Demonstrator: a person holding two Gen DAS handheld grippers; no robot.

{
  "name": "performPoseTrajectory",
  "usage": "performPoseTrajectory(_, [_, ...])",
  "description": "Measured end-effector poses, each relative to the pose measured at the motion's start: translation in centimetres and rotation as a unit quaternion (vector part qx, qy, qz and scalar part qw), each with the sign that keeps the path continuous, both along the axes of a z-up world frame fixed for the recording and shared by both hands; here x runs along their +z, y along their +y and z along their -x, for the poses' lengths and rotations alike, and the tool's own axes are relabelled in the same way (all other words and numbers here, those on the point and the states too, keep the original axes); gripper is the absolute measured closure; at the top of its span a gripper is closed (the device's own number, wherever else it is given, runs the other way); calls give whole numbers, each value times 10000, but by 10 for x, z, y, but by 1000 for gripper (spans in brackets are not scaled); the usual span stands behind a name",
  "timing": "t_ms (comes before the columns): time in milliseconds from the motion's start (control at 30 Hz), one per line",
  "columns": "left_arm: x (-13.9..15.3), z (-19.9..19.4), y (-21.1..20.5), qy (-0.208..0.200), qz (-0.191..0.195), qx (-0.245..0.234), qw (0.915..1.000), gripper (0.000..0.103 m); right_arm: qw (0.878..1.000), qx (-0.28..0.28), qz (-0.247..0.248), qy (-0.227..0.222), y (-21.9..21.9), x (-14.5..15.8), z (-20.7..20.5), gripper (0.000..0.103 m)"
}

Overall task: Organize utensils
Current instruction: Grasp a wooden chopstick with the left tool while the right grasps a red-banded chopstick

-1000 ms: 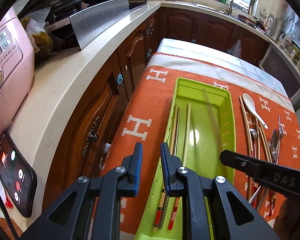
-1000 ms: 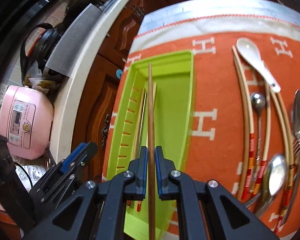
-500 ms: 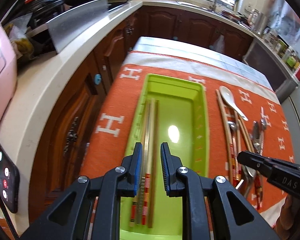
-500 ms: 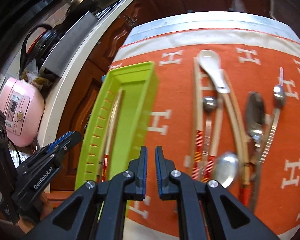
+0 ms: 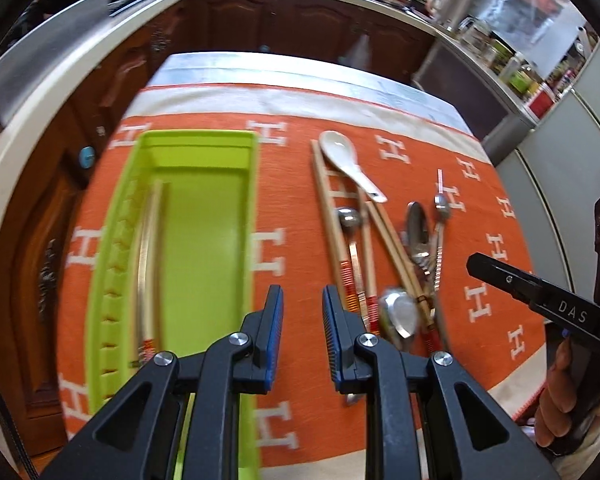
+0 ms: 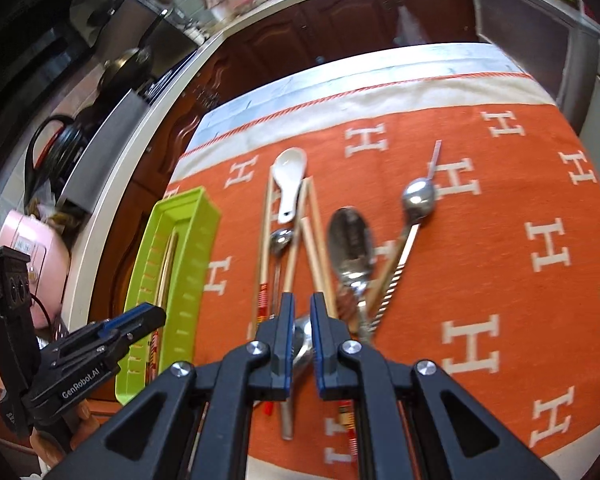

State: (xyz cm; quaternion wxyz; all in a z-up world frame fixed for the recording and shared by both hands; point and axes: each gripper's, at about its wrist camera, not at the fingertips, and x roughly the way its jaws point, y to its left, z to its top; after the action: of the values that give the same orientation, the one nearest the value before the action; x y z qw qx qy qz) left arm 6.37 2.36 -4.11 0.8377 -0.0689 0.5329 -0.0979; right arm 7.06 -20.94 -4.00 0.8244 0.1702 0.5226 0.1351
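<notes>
Over loose utensils now, right gripper fingers narrow, chopstick gone; left gripper fingers slightly apart, empty, off tray

Loose utensils beside blurry green tray

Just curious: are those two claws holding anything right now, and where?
Nothing. The left gripper and right gripper both hang empty above the orange cloth.

- You can read "DAS" in pale letters on the right gripper.
- "GenRobot.AI" is printed on your left gripper.
- White "H" letters pattern the orange cloth.
</notes>
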Motion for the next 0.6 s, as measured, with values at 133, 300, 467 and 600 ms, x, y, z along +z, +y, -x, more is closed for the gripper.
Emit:
performPoseTrajectory(133, [-5,-16,-15,104,124,-104,9998,85,9999,-111,-120,0,-18,-4,-4,95])
performPoseTrajectory(300, [-21,-40,-29,347,83,-169,9992,87,9996,-142,-239,24,-31,-9,-11,95])
performPoseTrajectory(467, [-43,-55,-36,574,16,-169,9982,92,9991,-147,-383,59,-40,-17,-18,95])
performPoseTrajectory(600, [-55,-60,-45,606,-210,-181,9978,93,9983,-131,-539,152,-43,-27,-21,95])
